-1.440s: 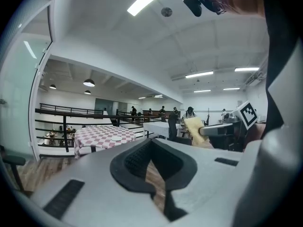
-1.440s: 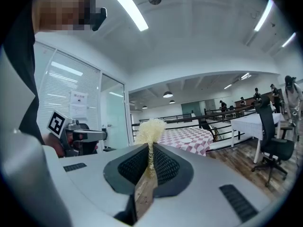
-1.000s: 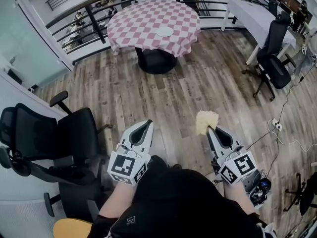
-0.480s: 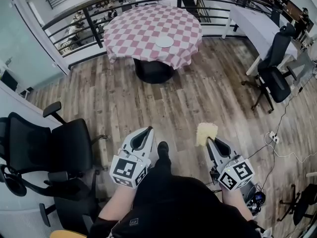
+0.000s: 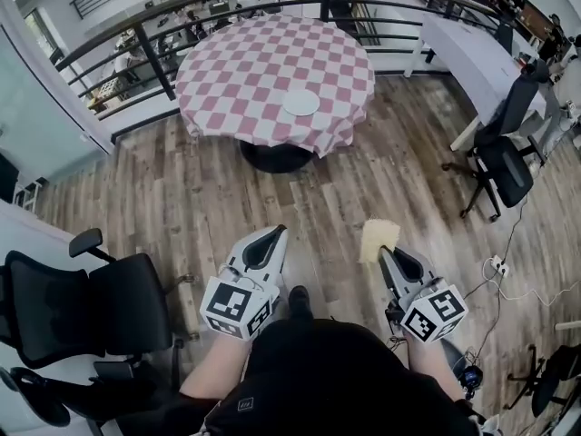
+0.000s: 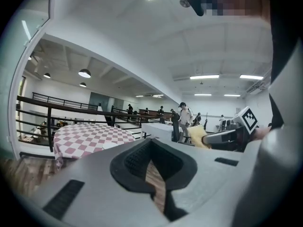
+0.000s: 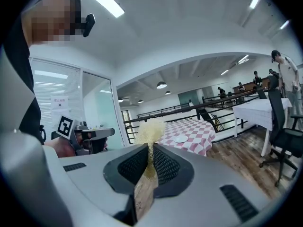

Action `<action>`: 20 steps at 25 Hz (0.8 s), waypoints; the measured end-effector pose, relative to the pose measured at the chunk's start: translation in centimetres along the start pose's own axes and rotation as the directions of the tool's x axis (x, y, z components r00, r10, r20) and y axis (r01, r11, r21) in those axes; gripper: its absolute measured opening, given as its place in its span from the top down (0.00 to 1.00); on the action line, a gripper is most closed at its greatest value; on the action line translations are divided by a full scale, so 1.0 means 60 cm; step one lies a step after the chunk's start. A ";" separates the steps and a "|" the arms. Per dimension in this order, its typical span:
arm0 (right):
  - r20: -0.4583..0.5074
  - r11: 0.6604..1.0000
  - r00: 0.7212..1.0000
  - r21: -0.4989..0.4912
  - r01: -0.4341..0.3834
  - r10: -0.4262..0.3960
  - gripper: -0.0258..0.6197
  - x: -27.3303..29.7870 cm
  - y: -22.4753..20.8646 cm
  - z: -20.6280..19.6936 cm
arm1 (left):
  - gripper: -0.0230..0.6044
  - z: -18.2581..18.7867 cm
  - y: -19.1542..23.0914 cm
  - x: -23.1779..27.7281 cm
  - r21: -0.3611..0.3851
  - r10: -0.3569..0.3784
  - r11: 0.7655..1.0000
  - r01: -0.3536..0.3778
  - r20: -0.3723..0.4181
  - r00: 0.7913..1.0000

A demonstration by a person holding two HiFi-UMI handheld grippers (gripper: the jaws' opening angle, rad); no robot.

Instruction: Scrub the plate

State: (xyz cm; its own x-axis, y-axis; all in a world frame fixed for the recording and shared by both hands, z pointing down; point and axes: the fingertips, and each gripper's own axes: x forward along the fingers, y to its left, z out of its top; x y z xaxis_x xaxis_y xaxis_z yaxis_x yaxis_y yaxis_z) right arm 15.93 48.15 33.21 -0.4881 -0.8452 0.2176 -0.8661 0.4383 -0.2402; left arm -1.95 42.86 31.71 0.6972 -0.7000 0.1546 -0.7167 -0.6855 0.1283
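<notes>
While on scrubber (image 5: pixel 378 236) (yellow), right tongs (image 5: pixel 383 253)

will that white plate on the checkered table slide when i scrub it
Probably: the plate looks small and shallow, lying loose on the tablecloth, so it may slide or bunch the cloth. The yellow scrubber pinched in the right claw looks soft, likely bending rather than shoving hard. The shut, empty left claw could steady it.

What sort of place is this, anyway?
Probably an open office or workshop hall, perhaps on an upper level. There are black office chairs, a long white table, a round table under a checked cloth, and a dark railing along the edge.
</notes>
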 end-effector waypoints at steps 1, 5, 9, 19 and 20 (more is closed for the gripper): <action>-0.003 1.000 1.000 -0.002 -0.001 0.001 0.90 0.021 -0.004 0.008 | 0.96 0.005 0.017 0.011 -0.005 -0.004 1.000 0.004 0.003 1.000; -0.013 1.000 1.000 -0.004 -0.010 0.009 0.90 0.090 -0.014 0.029 | 0.96 0.009 0.075 0.051 -0.020 -0.007 1.000 0.007 -0.005 1.000; -0.051 1.000 0.999 0.012 -0.011 0.012 0.90 0.138 -0.039 0.027 | 0.96 0.010 0.111 0.085 -0.062 -0.010 0.998 0.009 -0.010 1.000; -0.082 0.997 0.994 0.048 -0.066 0.069 0.90 0.288 -0.152 0.042 | 0.96 0.020 0.211 0.218 -0.111 0.040 0.993 -0.039 0.004 0.999; -0.081 0.996 0.994 0.048 -0.074 0.078 0.90 0.309 -0.168 0.050 | 0.96 0.023 0.223 0.239 -0.109 0.046 0.993 -0.046 0.001 0.999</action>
State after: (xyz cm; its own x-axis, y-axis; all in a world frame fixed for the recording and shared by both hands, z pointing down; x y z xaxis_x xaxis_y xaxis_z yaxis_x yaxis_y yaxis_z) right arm 15.95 27.16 36.85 -0.5611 -0.7811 0.2739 -0.8214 0.4847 -0.3005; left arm -1.50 23.36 34.31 0.6632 -0.7313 0.1593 -0.7455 -0.6266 0.2269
